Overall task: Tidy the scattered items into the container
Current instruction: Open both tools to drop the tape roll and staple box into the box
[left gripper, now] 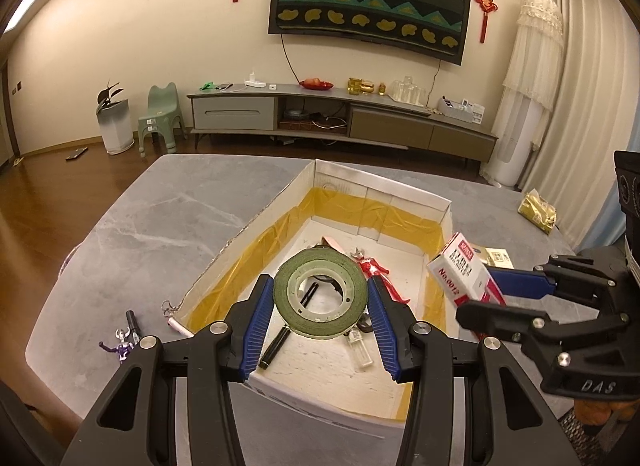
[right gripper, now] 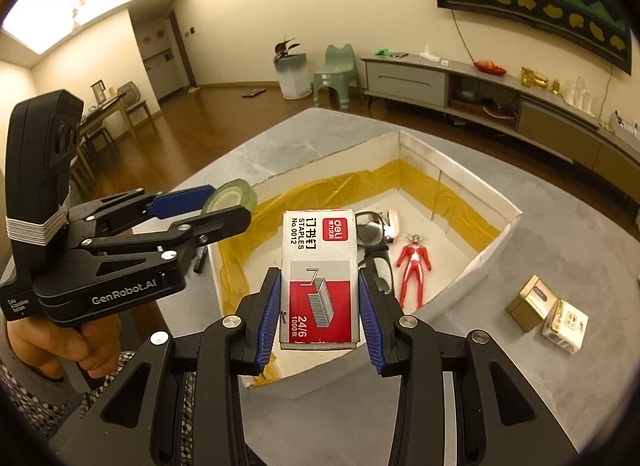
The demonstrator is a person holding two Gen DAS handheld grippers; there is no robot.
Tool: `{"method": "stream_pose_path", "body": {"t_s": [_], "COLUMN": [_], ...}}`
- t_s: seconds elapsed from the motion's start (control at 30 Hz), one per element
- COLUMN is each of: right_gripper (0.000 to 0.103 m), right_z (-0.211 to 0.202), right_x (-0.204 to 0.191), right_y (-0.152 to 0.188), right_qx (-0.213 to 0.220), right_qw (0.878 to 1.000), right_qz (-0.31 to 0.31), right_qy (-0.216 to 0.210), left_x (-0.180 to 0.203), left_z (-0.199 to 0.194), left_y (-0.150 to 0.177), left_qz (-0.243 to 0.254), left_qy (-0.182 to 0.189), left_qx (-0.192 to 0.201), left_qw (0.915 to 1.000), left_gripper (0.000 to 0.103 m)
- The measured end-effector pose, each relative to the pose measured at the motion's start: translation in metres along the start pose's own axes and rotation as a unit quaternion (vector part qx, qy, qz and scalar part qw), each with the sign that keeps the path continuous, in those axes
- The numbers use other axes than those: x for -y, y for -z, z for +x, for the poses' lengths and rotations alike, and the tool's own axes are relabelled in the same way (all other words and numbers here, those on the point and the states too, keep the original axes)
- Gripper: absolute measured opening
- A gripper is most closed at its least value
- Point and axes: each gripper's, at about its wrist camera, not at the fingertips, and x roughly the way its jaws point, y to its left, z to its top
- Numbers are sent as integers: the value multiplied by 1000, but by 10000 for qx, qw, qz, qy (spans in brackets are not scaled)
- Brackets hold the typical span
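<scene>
Left gripper (left gripper: 320, 298) and right gripper (right gripper: 319, 298), level and side by side, each with both blue-padded fingers (left gripper: 256, 326) clamped on a held object; a bare hand (right gripper: 60, 342) grips the left handle.

At frame centre the right gripper (right gripper: 320, 306) clamps a staple box (right gripper: 318, 266) above the white box (right gripper: 472, 270); at left, the left gripper (right gripper: 230, 201) seemingly grips tape (right gripper: 232, 195).
</scene>
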Motion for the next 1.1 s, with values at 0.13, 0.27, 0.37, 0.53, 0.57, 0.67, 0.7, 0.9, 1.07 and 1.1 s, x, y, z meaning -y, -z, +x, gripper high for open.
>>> {"method": "stream_pose_path", "body": {"t_s": [0.13,0.27,0.37,0.53,0.57,0.67,0.7,0.9,1.07,1.1], "right_gripper": [40,40,40,40,40,40,40,40,40,40], "right_z": [10,20,27,36,38,44,45,59,72,74], "right_x": [-3,-5,-5,-5,-5,-4,-4,-5,-4,-4], "right_y": [0,1,2,2,3,3,4,6,11,12], "right_qx": [-69,-150,-208,-274,-289,-349,-369,-534,-705,-722], "right_qw": [10000,9999,9998,9996,9995,9994,9993,9985,9974,9973], "right_qz": [-20,-36,-35,-34,-35,-34,-20,-72,-102,-107], "right_qy": [-10,-7,-14,-65,-75,-69,-88,-92,-89,-93], "left_x": [-2,-2,-3,-4,-4,-6,-7,-16,-23,-23], "left_z": [9,18,25,36,39,46,48,59,67,69], "left_y": [0,0,1,6,7,9,10,12,13,14], "left_qz": [37,81,88,100,108,96,80,-79,-262,-272], "left_qy": [10,3,6,23,23,9,0,-22,81,92], "left_qx": [-61,-144,-207,-341,-378,-484,-516,-651,-765,-775], "left_qw": [10000,9999,9997,9994,9992,9988,9986,9978,9967,9966], "left_gripper": [49,49,49,49,49,49,49,49,49,49]}}
